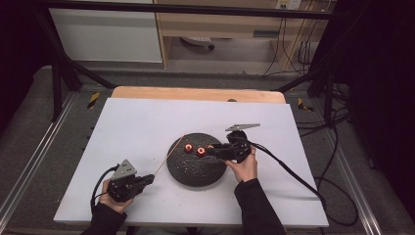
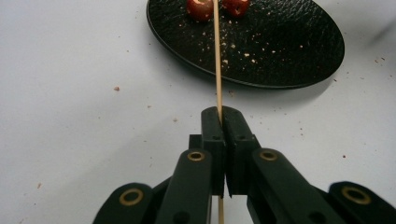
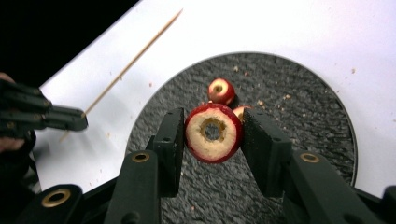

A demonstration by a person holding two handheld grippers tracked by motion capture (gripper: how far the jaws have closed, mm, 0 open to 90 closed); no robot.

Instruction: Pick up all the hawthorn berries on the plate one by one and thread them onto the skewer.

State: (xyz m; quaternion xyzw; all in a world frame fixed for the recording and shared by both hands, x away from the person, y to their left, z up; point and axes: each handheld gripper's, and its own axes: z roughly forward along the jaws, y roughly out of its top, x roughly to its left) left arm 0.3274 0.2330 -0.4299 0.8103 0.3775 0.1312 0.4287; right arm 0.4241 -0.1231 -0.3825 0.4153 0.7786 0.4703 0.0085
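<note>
Left gripper (image 2: 223, 122) sits off the near-left edge of the round black plate (image 1: 195, 169), its jaws pinched tight together on a thin wooden skewer (image 2: 217, 56). From the left gripper view the stick runs straight out from between the jaws and crosses over the plate's rim, its far end up among the fruit pieces. In the high view the skewer slants from that gripper up toward the plate's far-left edge, with its tip past the rim.

Over on the plate's right side, the right gripper (image 3: 213, 135) has a cored red apple slice (image 3: 213, 132) clamped between its two pads, cut face toward the camera, the hole through the middle plainly showing. The slice is held just above the plate's dark, crumb-speckled surface. Beyond it, two more pieces rest on the plate: a small red apple piece (image 3: 221, 90) farther in, and another (image 3: 240, 111) peeking out just behind the held slice.

The plate itself lies near the middle of the white tabletop (image 1: 142, 127).
</note>
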